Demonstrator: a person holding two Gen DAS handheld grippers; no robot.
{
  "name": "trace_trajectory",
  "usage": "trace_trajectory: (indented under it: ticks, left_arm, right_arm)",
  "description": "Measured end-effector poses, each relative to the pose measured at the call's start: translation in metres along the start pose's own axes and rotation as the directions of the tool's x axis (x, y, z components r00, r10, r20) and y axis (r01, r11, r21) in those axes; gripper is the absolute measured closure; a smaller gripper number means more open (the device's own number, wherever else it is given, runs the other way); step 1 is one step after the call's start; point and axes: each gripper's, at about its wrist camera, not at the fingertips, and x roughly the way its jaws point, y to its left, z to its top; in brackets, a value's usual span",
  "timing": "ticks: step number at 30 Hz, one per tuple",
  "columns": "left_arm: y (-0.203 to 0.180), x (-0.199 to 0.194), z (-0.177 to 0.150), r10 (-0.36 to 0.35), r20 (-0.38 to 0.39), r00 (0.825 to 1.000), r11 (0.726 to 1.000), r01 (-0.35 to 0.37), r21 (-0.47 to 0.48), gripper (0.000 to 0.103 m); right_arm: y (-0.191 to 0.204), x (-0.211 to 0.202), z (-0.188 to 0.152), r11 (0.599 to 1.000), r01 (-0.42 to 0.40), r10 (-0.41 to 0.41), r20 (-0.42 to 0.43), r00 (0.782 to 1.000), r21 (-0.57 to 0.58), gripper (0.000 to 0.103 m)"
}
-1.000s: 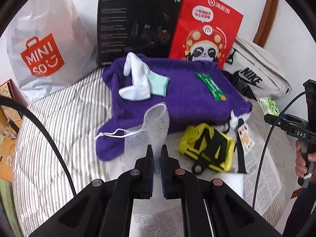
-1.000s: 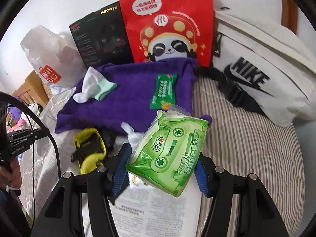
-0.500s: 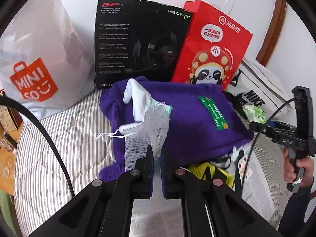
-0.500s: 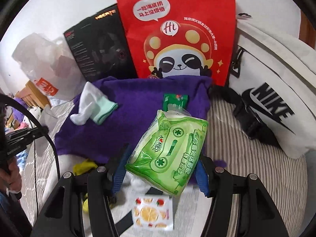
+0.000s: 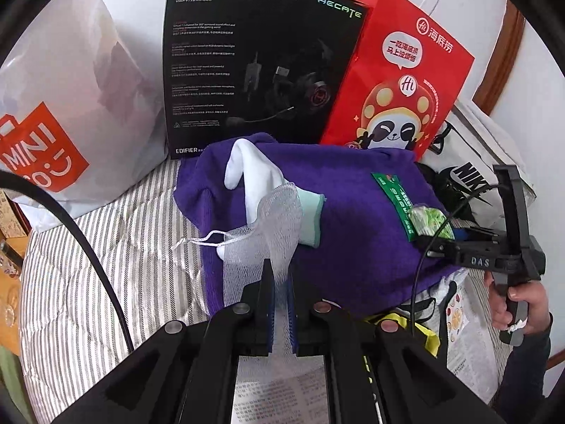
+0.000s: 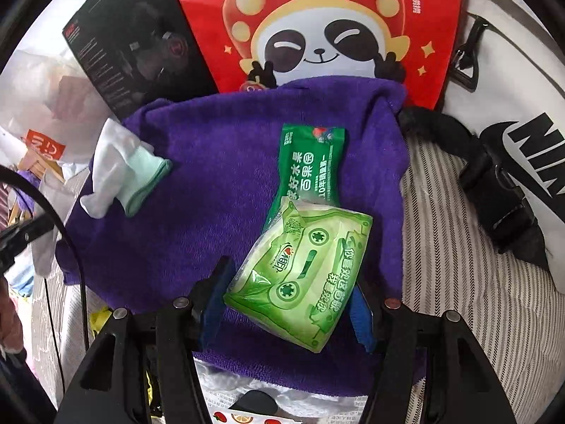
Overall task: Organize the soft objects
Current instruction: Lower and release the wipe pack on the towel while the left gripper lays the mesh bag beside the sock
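Black carton: bore "G2", "7.1 SURROUND SOUND USB GAMING HEADSET", "HECATE" at the upper right and "EDIFIER" at the lower left; the small print was unreadable.
White plastic bag: carried an orange "MINISO" logo, partly cut off.
Red paper bag: showed "Hi", the brand 海底捞 and a speech bubble of Chinese lines.
White sports bag: read "NIKE", cropped.
Right gripper: its body was marked "DAS".
Dark green sachet: read 百果园 and 好水果.
Green tissue pack: its lettering lay upside down, unclear.
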Motion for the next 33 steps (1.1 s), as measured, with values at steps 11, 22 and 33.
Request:
trace_trajectory:
  ticks: [11,22,33]
  left_arm:
    - [0.007,0.016,0.007,-0.014,-0.011,1.000,1.000,0.014,-0.009,0.096]
    - [-0.012,0.051,0.029,0.014,-0.018,1.000,0.999,-0.014,0.033,0.096]
    - [-0.010,0.080,0.008,0.023,-0.086,0.996,0.999,-0.020,0.034,0.096]
  right_arm:
    - [0.010,0.004,-0.008,0.999,0.017,-0.018,-0.012,1.000,-0.048,0.041]
    - [0.008,-0.006,-0.009,0.999,0.001,0.000,0.011,1.000,-0.051,0.026]
    - [0.002,-0.027,-0.005,0.999,0.025,-0.024,0.054,0.998,-0.029,0.024]
